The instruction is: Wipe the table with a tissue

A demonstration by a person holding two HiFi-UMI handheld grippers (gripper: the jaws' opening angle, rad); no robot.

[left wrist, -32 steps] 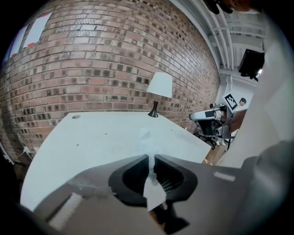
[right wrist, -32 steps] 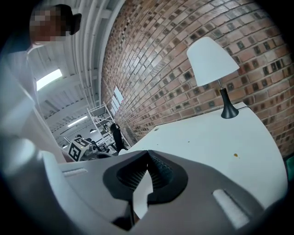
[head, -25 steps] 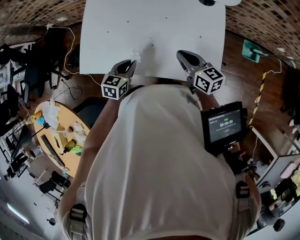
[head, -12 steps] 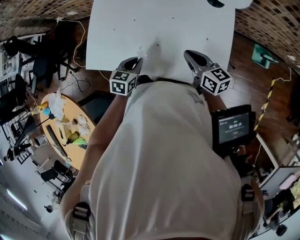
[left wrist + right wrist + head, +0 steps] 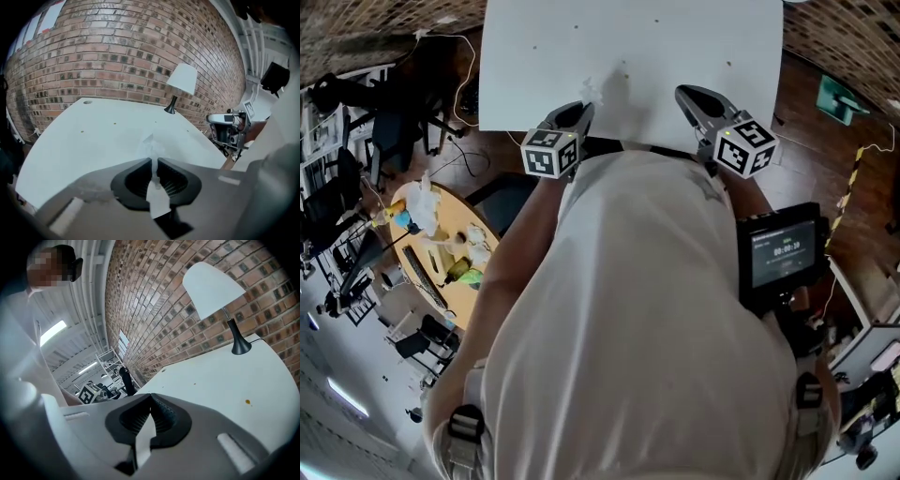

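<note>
Pinching only a thin twist of tissue (image 5: 149, 144), the left gripper (image 5: 153, 161) holds it at the worktop's (image 5: 89, 136) near edge. Dragged hard, it may tear or slip free. The right gripper (image 5: 150, 401) has its jaws pressed together, empty.

A brick wall (image 5: 117, 56) rises behind a white-shaded lamp (image 5: 183, 79), and a seemingly cluttered round table (image 5: 455, 214) stands on dark floor (image 5: 825, 141).
</note>
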